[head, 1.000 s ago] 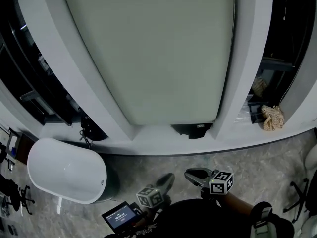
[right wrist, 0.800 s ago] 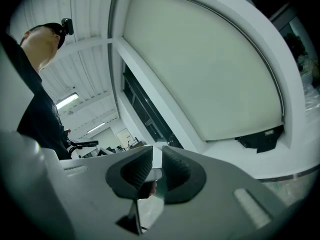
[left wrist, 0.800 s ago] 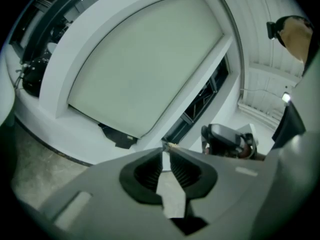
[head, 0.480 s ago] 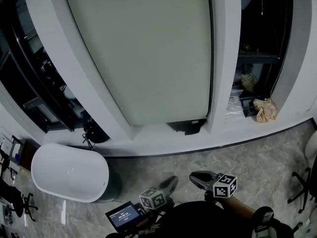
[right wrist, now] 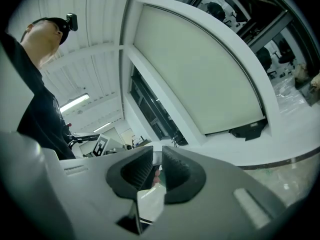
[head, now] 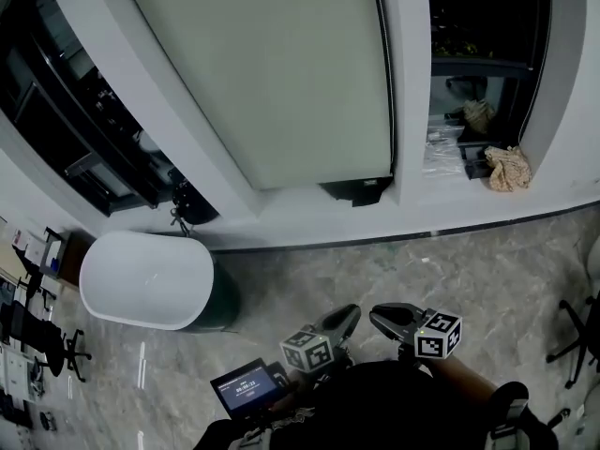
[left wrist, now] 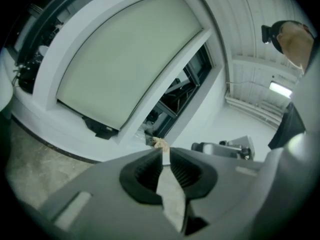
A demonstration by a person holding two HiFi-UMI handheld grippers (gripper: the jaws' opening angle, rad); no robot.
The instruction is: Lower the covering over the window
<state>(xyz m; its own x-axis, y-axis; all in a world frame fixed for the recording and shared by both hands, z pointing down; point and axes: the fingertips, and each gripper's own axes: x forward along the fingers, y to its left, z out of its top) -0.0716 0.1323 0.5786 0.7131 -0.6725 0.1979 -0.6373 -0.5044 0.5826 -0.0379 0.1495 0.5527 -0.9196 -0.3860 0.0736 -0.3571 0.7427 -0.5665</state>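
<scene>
Closest in, at 6 o'clock in the head view, the left gripper [head: 339, 321] and right gripper [head: 394, 316] sit side by side, both pointing toward 12 o'clock. A small lit screen [head: 246, 387] hangs at about 8 o'clock from the left one. In the left gripper view the ribbed fingers [left wrist: 146, 173] are released, with only a narrow slit between them and nothing in it. The right gripper's fingers [right wrist: 181, 174] stand the same way, slightly apart and empty.

A wide stretch of marbled floor [head: 281, 284] lies ahead of them, so both tools are well apart from the window. A white oval tub [head: 145, 279] stands on the floor at 10 o'clock.

Beyond it is the white sill [head: 309, 221], with a dark box [head: 358, 191] on it at 12 o'clock and a crumpled tan cloth [head: 509, 169] at 2 o'clock.

The roller blind [head: 272, 73] lies dead ahead at 12 o'clock. Its long axis runs away toward 12, and its bottom rail [head: 323, 182] lies from 9 to 3 o'clock just above the sill. It covers nearly the whole pane, so the lowering looks done or nearly so. A thin dark line follows its right edge; I cannot tell whether that is a cord or a shadow. The right gripper is roughly in line with that edge, so it is the slightly better placed hand for any further pull.
</scene>
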